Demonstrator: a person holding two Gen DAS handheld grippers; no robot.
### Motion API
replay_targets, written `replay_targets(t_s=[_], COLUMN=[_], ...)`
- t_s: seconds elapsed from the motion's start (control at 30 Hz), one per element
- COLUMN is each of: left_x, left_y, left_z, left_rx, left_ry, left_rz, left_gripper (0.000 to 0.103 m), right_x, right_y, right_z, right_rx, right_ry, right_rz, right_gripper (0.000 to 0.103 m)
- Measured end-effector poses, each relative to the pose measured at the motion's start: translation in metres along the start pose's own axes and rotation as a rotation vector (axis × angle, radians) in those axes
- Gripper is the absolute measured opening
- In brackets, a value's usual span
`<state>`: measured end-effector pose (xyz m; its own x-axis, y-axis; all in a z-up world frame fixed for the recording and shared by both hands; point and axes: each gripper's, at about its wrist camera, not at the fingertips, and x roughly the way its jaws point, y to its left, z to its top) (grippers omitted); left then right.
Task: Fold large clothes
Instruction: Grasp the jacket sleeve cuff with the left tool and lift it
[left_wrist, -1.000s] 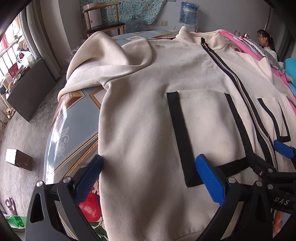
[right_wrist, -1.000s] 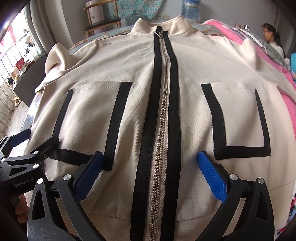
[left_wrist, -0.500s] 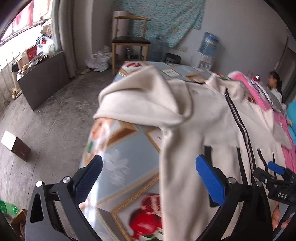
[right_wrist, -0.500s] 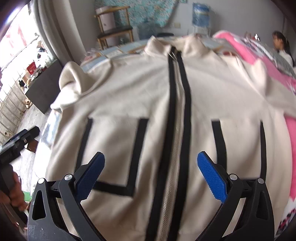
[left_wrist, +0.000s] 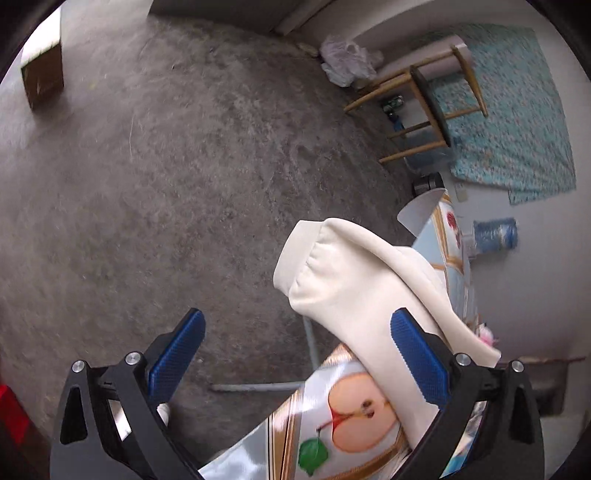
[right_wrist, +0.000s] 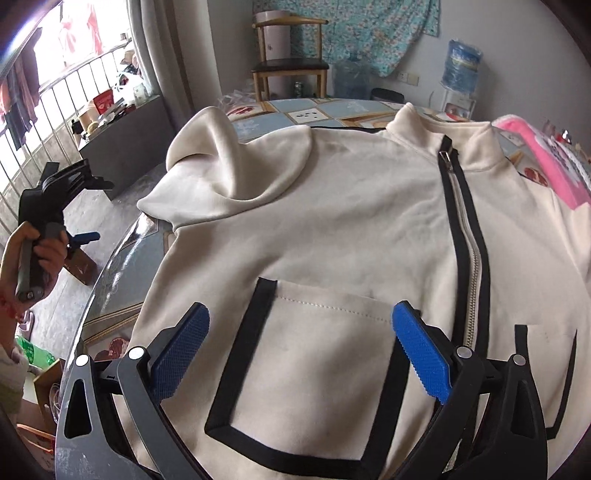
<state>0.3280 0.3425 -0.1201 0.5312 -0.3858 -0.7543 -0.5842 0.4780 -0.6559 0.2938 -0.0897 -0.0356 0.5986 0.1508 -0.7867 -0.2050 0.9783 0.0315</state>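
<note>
Both hand-held grippers gape empty over a cream jacket (right_wrist: 351, 236).
Its bunched sleeve (left_wrist: 354, 284) hangs off the counter (left_wrist: 332, 435), nearest the left hand-held gripper (left_wrist: 295, 354), seemingly just ahead; right hand-held gripper (right_wrist: 301, 347) hovers above the pocket.

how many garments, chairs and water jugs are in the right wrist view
garments: 2, cream jacket and pink garment
chairs: 1, wooden chair
water jugs: 2, upright jug and floor jug
total: 5

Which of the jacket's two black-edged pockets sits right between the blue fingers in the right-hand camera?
The fully visible pocket left of the zipper. The right gripper hangs open over it; the other pocket lies across the zipper, partly hidden.
</note>
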Motion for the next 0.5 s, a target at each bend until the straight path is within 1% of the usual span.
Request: replay_targets(t_s=[0.07,0.1,0.17,0.23,0.33,0.5], left_x=[0.025,0.040,0.065,0.086,0.112,0.150], left_y=[0.015,0.024,0.039,0.050,0.061,0.062], left_z=[0.010,0.014,0.016,0.016,0.015,0.012], left_rx=[-0.103,-0.172,-0.286,-0.393,-0.513,-0.628], left_ry=[0.089,0.140,0.220,0.284,0.333,0.421], left_rz=[-0.058,-0.091,-0.160,-0.236,-0.331,-0.422], left_gripper=[0.098,0.098,0.098,0.098,0.098,0.098], right_x=[0.004,0.006,0.010,0.014,0.020,0.027], right_y=[0.004,0.005,0.005,0.004,0.001,-0.004], right_z=[0.001,0.001,0.000,-0.001,-0.004,-0.008], right_rx=[-0.019,-0.021,-0.018,-0.013,0.001,0.041], right_ry=[0.001,0.005,0.019,0.034,0.059,0.092], right_rz=[-0.013,-0.020,-0.032,-0.041,-0.056,-0.063], right_gripper=[0.096,0.096,0.096,0.096,0.096,0.096])
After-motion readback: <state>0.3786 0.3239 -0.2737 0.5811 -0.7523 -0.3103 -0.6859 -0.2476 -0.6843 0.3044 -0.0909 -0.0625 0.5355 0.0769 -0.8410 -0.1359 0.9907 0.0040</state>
